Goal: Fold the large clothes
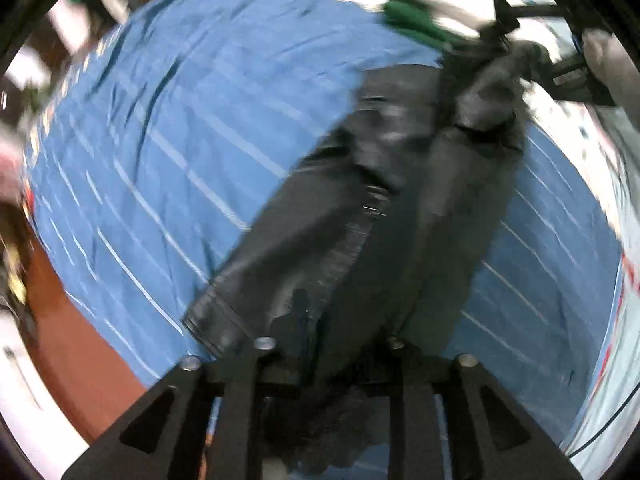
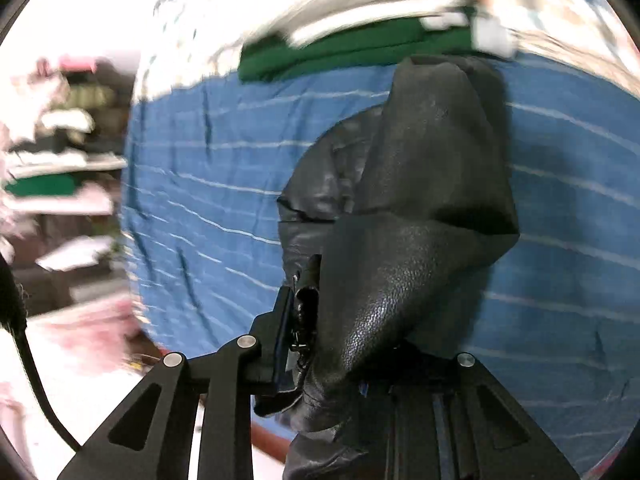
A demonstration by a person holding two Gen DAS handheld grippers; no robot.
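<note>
Both your left gripper (image 1: 324, 360) and right gripper (image 2: 316, 344) clamp the grainy black leather jacket (image 2: 400, 200) above the striped blue bedsheet (image 1: 180, 140).

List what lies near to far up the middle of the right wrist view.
Right gripper clamped on the black leather garment → blue striped sheet → green folded cloth at the far edge.

Left hand-held gripper (image 1: 326, 354): matte black linkage arms, triangular cut-outs, silver rivets. Right hand-held gripper (image 2: 320, 356): identical build; black cable (image 2: 28, 356) alongside.
</note>
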